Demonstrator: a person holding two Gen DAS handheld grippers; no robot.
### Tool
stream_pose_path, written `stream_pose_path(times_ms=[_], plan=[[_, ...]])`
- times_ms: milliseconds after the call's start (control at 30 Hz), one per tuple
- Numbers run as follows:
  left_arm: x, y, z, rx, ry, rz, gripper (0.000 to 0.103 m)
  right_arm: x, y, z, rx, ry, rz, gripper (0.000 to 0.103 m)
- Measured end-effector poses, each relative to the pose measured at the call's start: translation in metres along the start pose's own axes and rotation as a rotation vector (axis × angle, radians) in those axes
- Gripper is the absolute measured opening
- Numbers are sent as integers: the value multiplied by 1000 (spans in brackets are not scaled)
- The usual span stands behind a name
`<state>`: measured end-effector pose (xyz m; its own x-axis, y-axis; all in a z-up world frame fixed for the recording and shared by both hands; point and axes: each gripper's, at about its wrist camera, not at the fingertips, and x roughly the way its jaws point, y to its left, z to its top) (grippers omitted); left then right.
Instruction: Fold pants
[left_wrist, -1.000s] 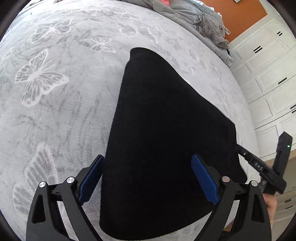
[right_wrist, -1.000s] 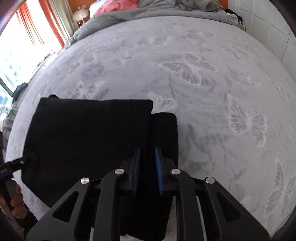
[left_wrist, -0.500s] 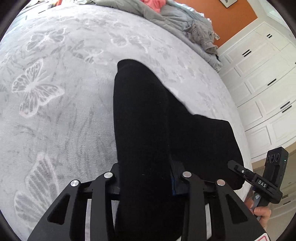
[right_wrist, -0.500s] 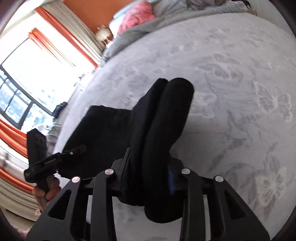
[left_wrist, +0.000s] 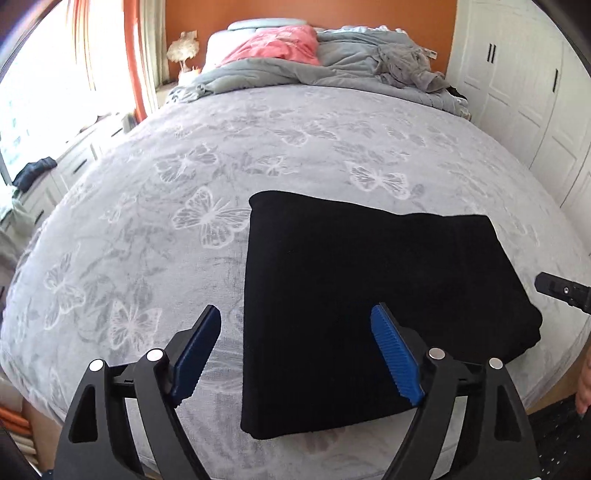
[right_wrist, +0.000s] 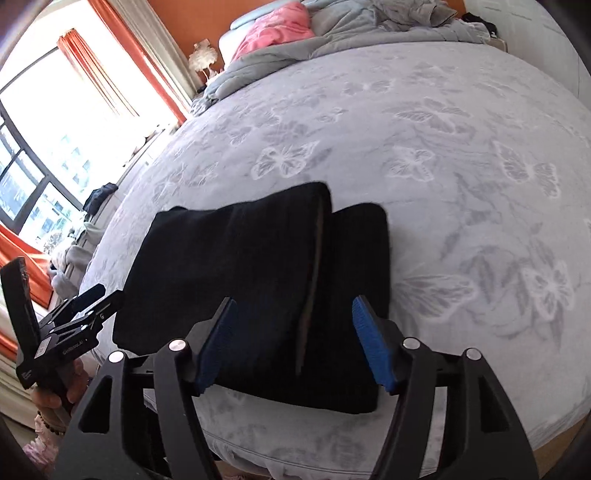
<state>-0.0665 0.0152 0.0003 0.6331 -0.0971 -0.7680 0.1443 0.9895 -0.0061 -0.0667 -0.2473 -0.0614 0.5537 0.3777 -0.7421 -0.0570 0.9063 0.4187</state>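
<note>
The black pants (left_wrist: 351, 295) lie folded in a flat rectangular stack on the grey butterfly bedspread (left_wrist: 258, 155), near the bed's front edge. In the right wrist view the pants (right_wrist: 258, 273) show a folded top layer over a lower one. My left gripper (left_wrist: 295, 350) is open and empty, its blue pads above the stack's near left part. My right gripper (right_wrist: 291, 339) is open and empty, just above the stack's near edge. The left gripper also shows at the left of the right wrist view (right_wrist: 88, 310).
A rumpled grey duvet (left_wrist: 332, 70) and a pink pillow (left_wrist: 280, 44) lie at the head of the bed. White wardrobe doors (left_wrist: 517, 92) stand on the right. A window with orange curtains (right_wrist: 122, 59) is on the left.
Both grippers were shut on the pants and lifting a fold half a second ago. Now both are open and drawn back, and the pants lie flat in a folded stack.
</note>
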Motion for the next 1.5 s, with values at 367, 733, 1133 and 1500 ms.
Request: stream_pose_path(times_ms=[367, 733, 1133, 1500], plan=[[14, -9, -5, 20, 87, -30, 81, 5, 36, 4, -34, -68, 3, 15], [17, -19, -5, 32, 92, -18, 86, 13, -10, -11, 23, -39, -142, 26], [23, -30, -4, 62, 91, 7, 86, 51, 19, 26, -115, 7, -196, 22], [26, -28, -1, 53, 99, 7, 86, 42, 22, 48, -80, -13, -187, 27]])
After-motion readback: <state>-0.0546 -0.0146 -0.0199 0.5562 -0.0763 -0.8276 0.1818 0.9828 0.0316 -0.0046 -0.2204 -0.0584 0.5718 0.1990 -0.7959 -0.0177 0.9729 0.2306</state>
